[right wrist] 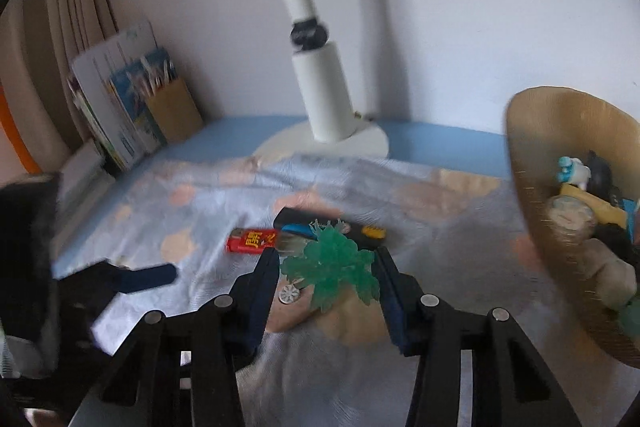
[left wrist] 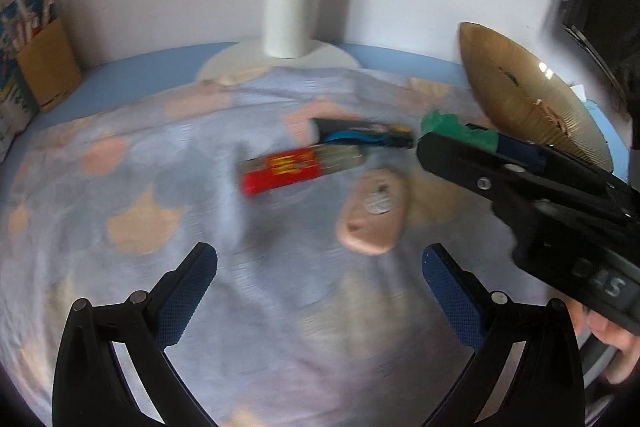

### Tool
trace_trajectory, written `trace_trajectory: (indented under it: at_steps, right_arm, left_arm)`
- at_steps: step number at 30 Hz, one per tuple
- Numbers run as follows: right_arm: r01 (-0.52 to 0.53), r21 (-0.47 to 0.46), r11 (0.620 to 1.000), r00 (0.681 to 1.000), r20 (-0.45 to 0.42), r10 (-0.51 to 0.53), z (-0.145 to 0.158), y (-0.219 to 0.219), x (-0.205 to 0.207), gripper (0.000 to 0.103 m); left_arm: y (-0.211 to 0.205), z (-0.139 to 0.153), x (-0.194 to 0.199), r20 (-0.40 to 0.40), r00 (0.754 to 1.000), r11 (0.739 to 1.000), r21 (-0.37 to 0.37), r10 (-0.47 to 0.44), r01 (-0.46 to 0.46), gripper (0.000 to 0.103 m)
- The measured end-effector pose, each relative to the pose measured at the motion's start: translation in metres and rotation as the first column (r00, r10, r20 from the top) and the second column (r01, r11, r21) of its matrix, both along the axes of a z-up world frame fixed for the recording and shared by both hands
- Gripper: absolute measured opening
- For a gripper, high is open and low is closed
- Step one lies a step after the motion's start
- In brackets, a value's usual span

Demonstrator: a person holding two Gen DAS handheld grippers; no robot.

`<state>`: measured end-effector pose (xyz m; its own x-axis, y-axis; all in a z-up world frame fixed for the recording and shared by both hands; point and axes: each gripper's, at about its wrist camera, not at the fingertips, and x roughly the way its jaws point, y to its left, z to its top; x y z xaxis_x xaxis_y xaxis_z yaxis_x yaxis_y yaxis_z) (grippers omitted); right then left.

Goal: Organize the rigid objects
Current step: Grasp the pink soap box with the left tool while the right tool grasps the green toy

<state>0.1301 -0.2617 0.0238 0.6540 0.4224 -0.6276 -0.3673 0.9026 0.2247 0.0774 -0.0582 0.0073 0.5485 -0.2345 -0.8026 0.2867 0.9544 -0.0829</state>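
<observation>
On the patterned cloth (right wrist: 360, 187) over the blue worktop (right wrist: 440, 143), the job looks mid-way: the right tongs (right wrist: 326, 265) have a green plastic leafy piece (right wrist: 334, 269) between their pads and appear clenched on its edges, though blur makes the contact hard to confirm. The left tongs (left wrist: 320, 267) hang released, jaws wide apart, above the cloth with nothing between them. Still lying loose are a red lighter (right wrist: 252, 241), a dark packet with blue and yellow print (right wrist: 332, 225) just behind it, and a pink oval thing with a round silver disc (left wrist: 372, 213). The woven basket (right wrist: 560, 187) stands to the right, tipped so its mouth faces inward, already holding several small items.

The step in hand seems to be lifting the green piece; the next move likely calls for carrying it right and over the basket rim before letting go, keeping the thin leaves from slipping or snagging. The left tongs seem placed to take the pink thing or the lighter.

Both views are smeared by motion. The basket's contents are too blurred to name, its far side is cut off, and the pink thing is largely hidden behind the green piece in the right view. A white lamp post (left wrist: 290, 7) stands behind.
</observation>
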Motion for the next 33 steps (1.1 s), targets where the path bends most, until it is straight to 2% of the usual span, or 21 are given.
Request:
trace_trajectory:
  at_steps: [4,7,9,12,13,14,15,19,23,26,33]
  right_arm:
    - [0.045,0.011,0.999,0.999,-0.002,-0.045,0.004,-0.023,-0.007,0.047]
    - [0.071,0.013,0.997,0.997,-0.009,-0.071,0.001,-0.036,-0.014,0.047]
    - [0.077,0.009,0.997,0.997,-0.011,-0.077,0.000,-0.042,-0.017,0.047]
    - [0.078,-0.013,0.997,0.997,-0.012,-0.078,-0.005,-0.048,-0.020,0.047]
    - [0.077,-0.009,0.997,0.997,-0.017,-0.077,-0.006,-0.049,-0.021,0.047]
    - [0.077,0.002,0.997,0.997,-0.018,-0.077,-0.006,-0.050,-0.022,0.047]
    - [0.080,0.007,0.997,0.997,-0.014,-0.080,-0.006,-0.051,-0.022,0.047]
    - [0.087,0.016,0.996,0.996,-0.001,-0.087,-0.004,-0.052,-0.027,0.047]
    - [0.063,0.004,0.998,0.997,0.033,-0.063,0.000,-0.047,-0.033,0.047]
    - [0.045,-0.032,0.998,0.998,0.048,-0.043,0.001,-0.039,-0.036,0.047]
    - [0.046,-0.070,0.997,0.995,0.089,-0.040,0.005,-0.032,-0.043,0.047]
  left_arm:
    - [-0.021,-0.010,0.010,-0.033,0.999,1.000,0.013,0.013,-0.012,0.103]
    - [-0.031,-0.013,0.012,-0.008,0.998,0.996,0.049,0.069,-0.069,0.103]
    - [-0.039,-0.017,0.012,0.020,0.996,0.991,0.100,0.086,-0.088,0.103]
    - [-0.043,-0.016,0.015,0.024,0.994,0.989,0.093,0.111,-0.113,0.103]
    - [-0.044,-0.016,0.016,0.026,0.993,0.990,0.088,0.112,-0.114,0.094]
    - [-0.044,-0.012,0.012,0.052,0.993,0.991,0.078,0.107,-0.111,0.077]
    - [-0.045,-0.009,0.011,0.074,0.992,0.992,0.069,0.098,-0.103,0.033]
    - [-0.045,-0.009,0.010,0.076,0.994,0.995,0.046,0.082,-0.086,0.034]
    - [-0.032,-0.006,0.010,0.066,0.993,0.995,-0.036,0.096,-0.094,0.034]
    - [-0.023,-0.003,0.005,0.082,0.989,0.990,-0.069,0.126,-0.121,0.034]
    - [-0.034,0.006,-0.007,0.168,0.977,0.992,-0.022,0.129,-0.127,0.034]
